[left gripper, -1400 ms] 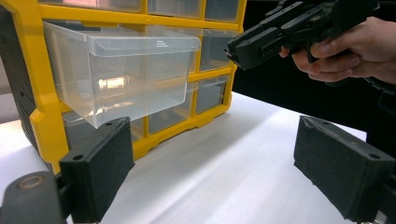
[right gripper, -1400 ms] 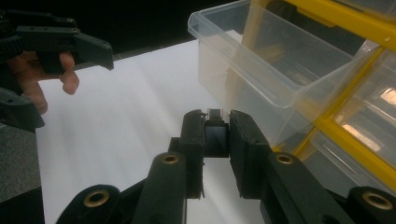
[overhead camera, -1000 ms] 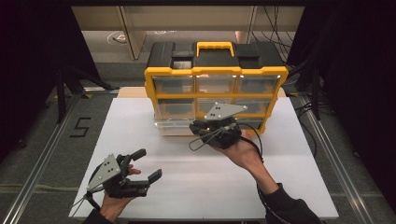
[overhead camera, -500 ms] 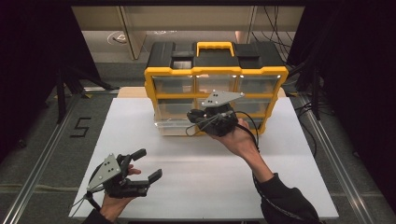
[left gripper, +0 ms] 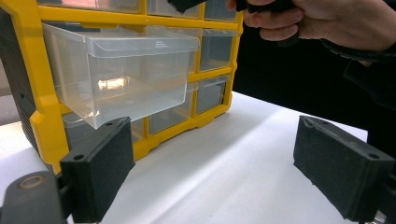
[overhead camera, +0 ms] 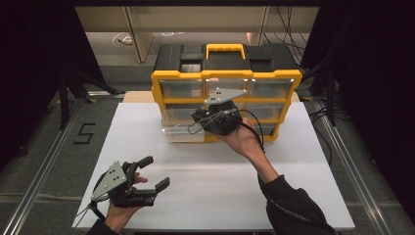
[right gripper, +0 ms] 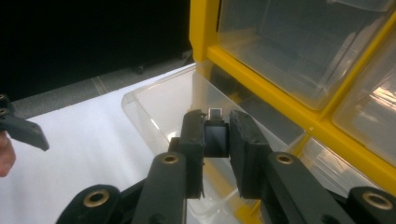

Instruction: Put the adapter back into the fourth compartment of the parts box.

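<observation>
Up at the yellow drawer organizer [overhead camera: 225, 78], the right gripper [right gripper: 216, 140] pinches a small black block [right gripper: 215, 138] above the pulled-out clear drawer [right gripper: 173, 112]. Nearer the table's front edge, the left gripper [overhead camera: 154, 172] hovers, jaws spread wide, holding nothing.

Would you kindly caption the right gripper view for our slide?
Right tongs shut on a small black block above the pulled-out clear drawer of the yellow organizer.

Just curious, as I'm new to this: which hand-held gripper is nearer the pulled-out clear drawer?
The right. The right hand-held gripper hovers right over the clear drawer, clamping a small black part. The left hand-held gripper rests open, well back near the table's front edge.
</observation>
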